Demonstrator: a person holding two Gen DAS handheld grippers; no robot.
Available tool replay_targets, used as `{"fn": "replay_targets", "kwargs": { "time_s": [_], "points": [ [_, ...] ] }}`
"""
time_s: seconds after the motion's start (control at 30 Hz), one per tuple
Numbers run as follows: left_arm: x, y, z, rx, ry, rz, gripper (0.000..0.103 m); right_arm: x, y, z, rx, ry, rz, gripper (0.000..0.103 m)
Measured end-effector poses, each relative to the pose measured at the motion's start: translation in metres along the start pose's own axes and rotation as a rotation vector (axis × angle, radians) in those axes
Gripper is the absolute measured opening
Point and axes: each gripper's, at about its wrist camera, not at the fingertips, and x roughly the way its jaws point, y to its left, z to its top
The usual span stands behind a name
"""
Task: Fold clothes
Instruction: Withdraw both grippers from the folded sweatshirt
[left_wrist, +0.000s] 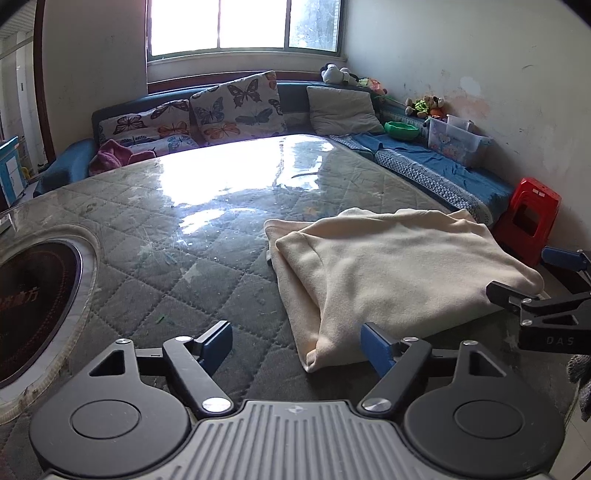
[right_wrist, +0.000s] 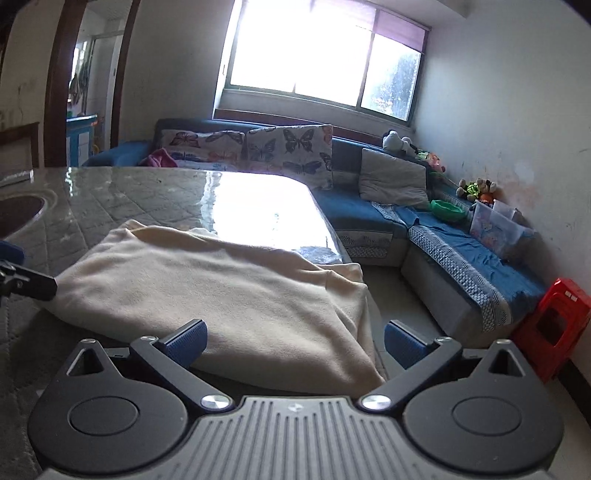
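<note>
Blue corner sofa under bright window

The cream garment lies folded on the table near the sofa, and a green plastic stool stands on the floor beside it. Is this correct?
Not quite: the plastic stool is red, not green, as the right wrist view shows. The folded cream garment on the table is as you say.

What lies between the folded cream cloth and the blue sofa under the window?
Only bare table: the glossy quilted table top runs from the folded cream cloth to the blue sofa. The left wrist view shows this best.
</note>
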Motion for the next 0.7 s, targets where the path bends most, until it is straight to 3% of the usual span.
{"fn": "replay_targets", "kwargs": {
  "time_s": [0.5,0.7],
  "points": [
    [-0.013,-0.003,-0.01,0.022,0.015,-0.004,0.102,-0.028,0.012,-0.019,0.094,0.067,0.115,0.103],
    [-0.019,-0.001,-0.016,0.022,0.02,-0.005,0.103,-0.036,0.019,-0.028,0.092,0.094,0.122,0.103]
  ]
}}
